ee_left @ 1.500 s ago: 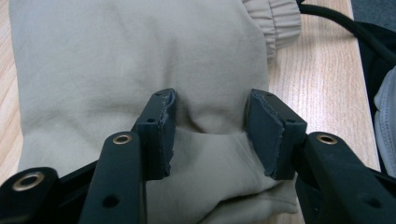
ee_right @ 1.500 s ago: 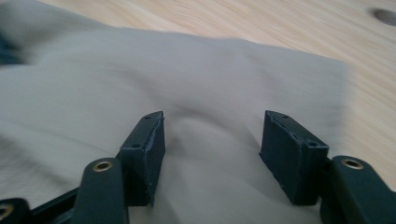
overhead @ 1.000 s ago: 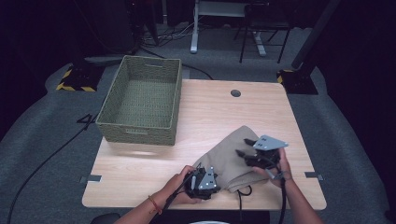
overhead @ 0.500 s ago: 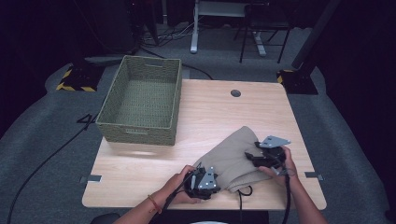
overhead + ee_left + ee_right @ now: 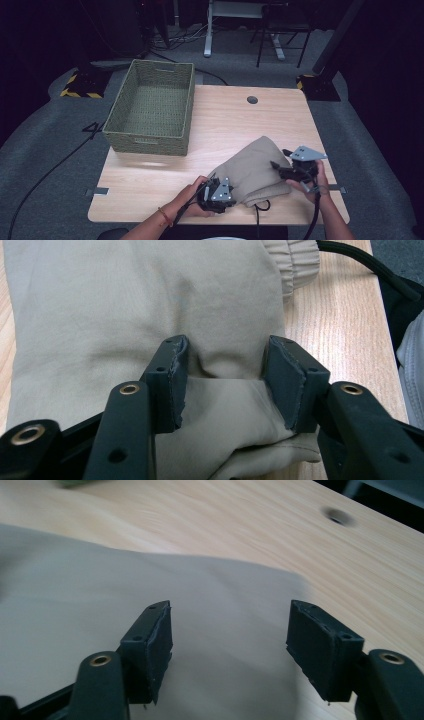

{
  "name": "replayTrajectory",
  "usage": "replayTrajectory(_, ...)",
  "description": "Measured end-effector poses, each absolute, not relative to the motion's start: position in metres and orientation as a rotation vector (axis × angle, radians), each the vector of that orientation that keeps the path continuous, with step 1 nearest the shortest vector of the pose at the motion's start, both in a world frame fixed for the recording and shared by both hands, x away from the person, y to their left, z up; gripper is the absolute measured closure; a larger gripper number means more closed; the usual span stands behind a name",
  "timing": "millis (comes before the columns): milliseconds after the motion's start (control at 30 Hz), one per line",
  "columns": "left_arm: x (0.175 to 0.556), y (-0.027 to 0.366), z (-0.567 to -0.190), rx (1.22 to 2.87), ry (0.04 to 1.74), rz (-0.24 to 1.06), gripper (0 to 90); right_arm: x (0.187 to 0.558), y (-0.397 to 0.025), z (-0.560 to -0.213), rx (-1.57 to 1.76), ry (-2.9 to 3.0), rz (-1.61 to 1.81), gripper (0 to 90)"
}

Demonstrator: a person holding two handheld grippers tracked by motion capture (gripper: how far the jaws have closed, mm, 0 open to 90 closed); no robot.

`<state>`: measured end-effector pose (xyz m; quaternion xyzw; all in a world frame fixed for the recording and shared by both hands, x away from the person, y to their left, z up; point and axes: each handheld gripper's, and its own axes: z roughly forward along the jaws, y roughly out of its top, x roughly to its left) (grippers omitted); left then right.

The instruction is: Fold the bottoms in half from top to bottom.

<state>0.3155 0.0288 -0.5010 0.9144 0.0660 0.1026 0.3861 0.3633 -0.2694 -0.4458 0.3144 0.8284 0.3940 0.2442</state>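
Note:
A folded beige garment (image 5: 255,167) lies on the near right part of the wooden table (image 5: 225,120). My left gripper (image 5: 230,192) sits at its near edge, held low by a hand. In the left gripper view the left gripper (image 5: 230,385) stands open, its jaws straddling a raised fold of the beige garment (image 5: 150,305). My right gripper (image 5: 279,159) hovers at the garment's right edge. Its own view shows the right gripper (image 5: 230,645) wide open just above the flat garment (image 5: 75,605), with nothing pinched.
A woven green basket (image 5: 150,142) stands at the table's back left. A round cable hole (image 5: 252,100) sits near the far edge. A black cable (image 5: 370,270) trails along the table's near edge beside the garment. Chair and desk legs stand on the floor beyond.
My right gripper has drifted slightly right and toward the near edge, off the garment's top. The left gripper has stayed at the garment's near edge.

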Motion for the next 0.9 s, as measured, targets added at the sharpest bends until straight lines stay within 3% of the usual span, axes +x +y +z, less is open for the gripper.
replayTrajectory(167, 0.316, 0.029, -0.501, 2.33, 0.166, 0.259, 51.2, 0.338, -0.211, -0.456, 0.627, 2.472, 1.099, 32.5)
replayTrajectory(267, 0.316, 0.029, -0.501, 2.327, 0.162, 0.26, 51.2, 0.34, -0.201, -0.468, 0.612, 2.51, 1.085, 32.1)
replayTrajectory(700, 0.316, 0.026, -0.501, 2.325, 0.166, 0.271, 51.2, 0.4, -0.309, -0.48, 1.108, 2.283, 0.995, 27.6)
replayTrajectory(733, 0.316, 0.027, -0.501, 2.327, 0.168, 0.267, 51.2, 0.401, -0.314, -0.48, 1.133, 2.255, 0.973, 28.4)
replayTrajectory(800, 0.316, 0.027, -0.501, 2.329, 0.166, 0.265, 51.2, 0.402, -0.322, -0.478, 1.161, 2.195, 0.919, 39.2)
replayTrajectory(900, 0.315, 0.026, -0.499, 2.338, 0.164, 0.274, 49.9, 0.404, -0.337, -0.475, 1.24, 2.116, 0.899, 38.3)
